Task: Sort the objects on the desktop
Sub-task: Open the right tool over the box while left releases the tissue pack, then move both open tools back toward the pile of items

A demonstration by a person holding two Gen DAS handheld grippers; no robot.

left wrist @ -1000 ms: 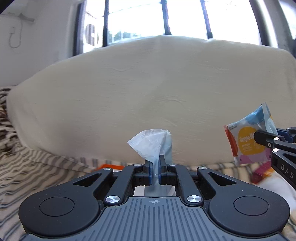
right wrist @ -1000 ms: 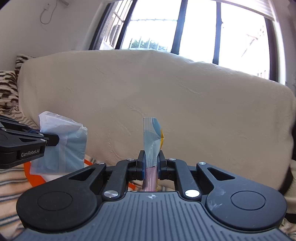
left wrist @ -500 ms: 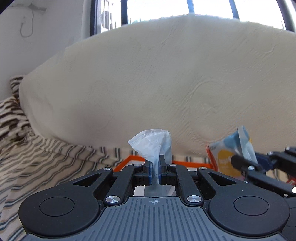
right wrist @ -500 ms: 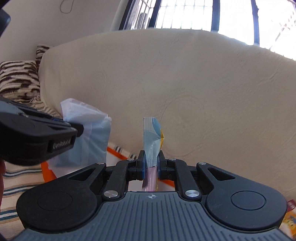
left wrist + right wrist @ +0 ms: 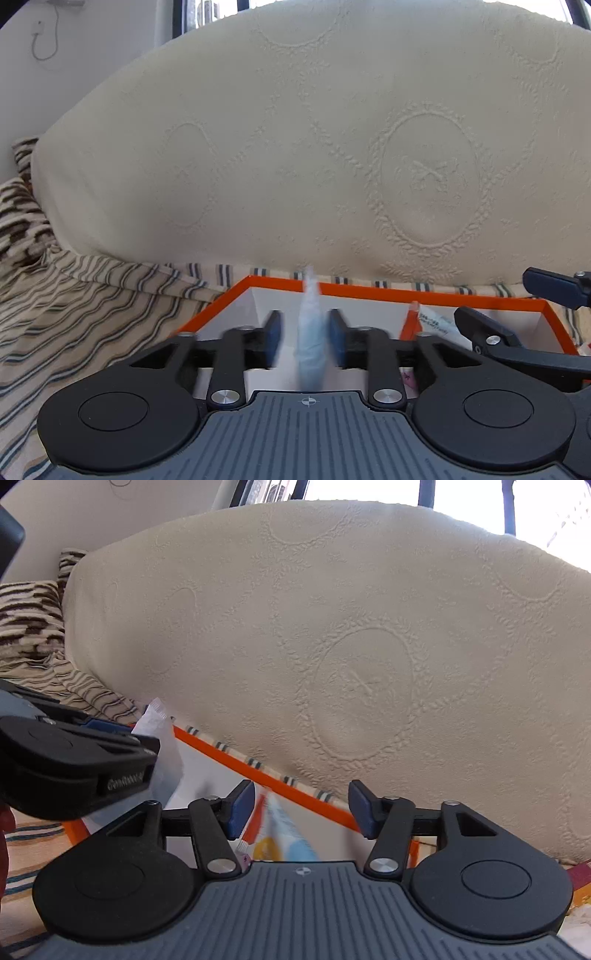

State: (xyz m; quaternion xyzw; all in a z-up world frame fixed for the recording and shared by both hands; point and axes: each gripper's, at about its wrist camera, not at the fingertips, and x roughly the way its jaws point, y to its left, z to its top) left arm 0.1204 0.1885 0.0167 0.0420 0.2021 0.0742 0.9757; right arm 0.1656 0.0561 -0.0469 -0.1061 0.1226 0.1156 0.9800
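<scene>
Pale blue packet (image 5: 311, 343), blurred, at lower centre between the parted fingers of the left gripper (image 5: 305, 338), over the orange-rimmed box (image 5: 424, 294). Colourful sachet (image 5: 286, 834) likewise below the right gripper (image 5: 302, 808), fingers spread. Advice: lift both straight up, clear of the rim; cushion (image 5: 332, 147) crowds beyond.

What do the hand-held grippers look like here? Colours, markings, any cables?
Both look the same build. The left hand-held gripper and right hand-held gripper have a grey ribbed body with a small crosshair mark, two round black discs, black linkage arms with silver screws, and blue pads. White lettering on the left one's side is too blurred to read. No cables or sleeves show.
</scene>
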